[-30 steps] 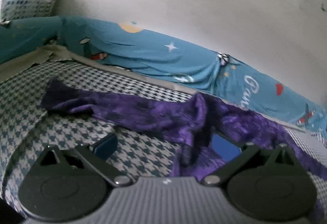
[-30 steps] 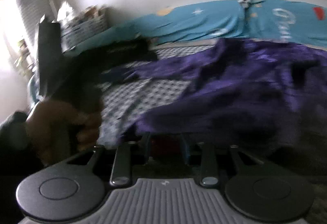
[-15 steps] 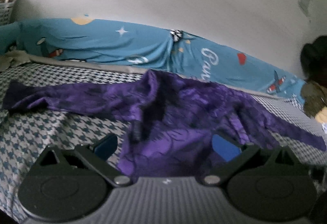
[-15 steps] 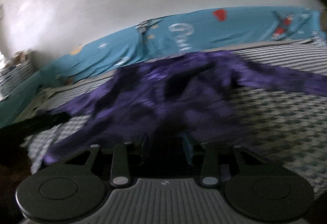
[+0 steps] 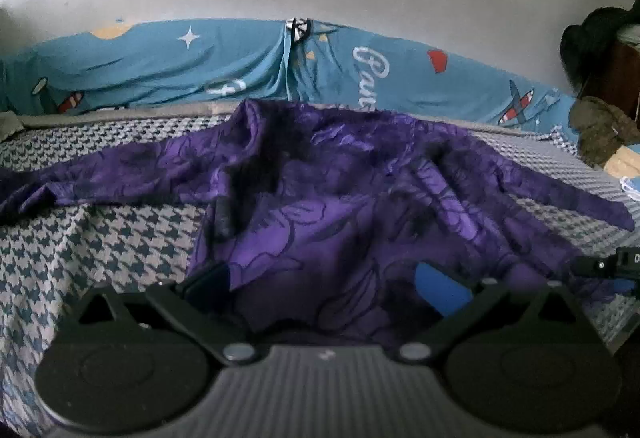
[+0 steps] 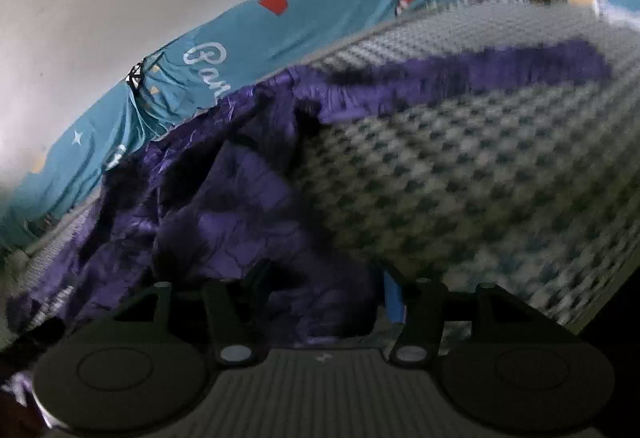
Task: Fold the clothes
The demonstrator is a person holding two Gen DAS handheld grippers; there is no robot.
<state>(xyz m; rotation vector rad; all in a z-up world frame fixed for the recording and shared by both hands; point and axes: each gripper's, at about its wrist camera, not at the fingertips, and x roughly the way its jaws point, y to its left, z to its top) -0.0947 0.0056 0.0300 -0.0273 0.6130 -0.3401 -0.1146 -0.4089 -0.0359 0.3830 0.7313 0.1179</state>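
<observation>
Left wrist view: the crumpled purple patterned long-sleeved top (image 5: 340, 190) lies unfolded, sleeves out, across the houndstooth-checked bed cover (image 5: 100, 238) toward its far edge, so folding seems barely begun, with the left gripper (image 5: 320, 278) spread wide over the hem and the right gripper (image 6: 320, 294) opening, cloth lying between its jaws.

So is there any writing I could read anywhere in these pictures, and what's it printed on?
"Bar": white cursive on the blue cartoon sheet along the wall; the rest of the word is hidden behind the purple garment.
Same word in the left view: too blurred and cut off to read further.
No other text.
</observation>
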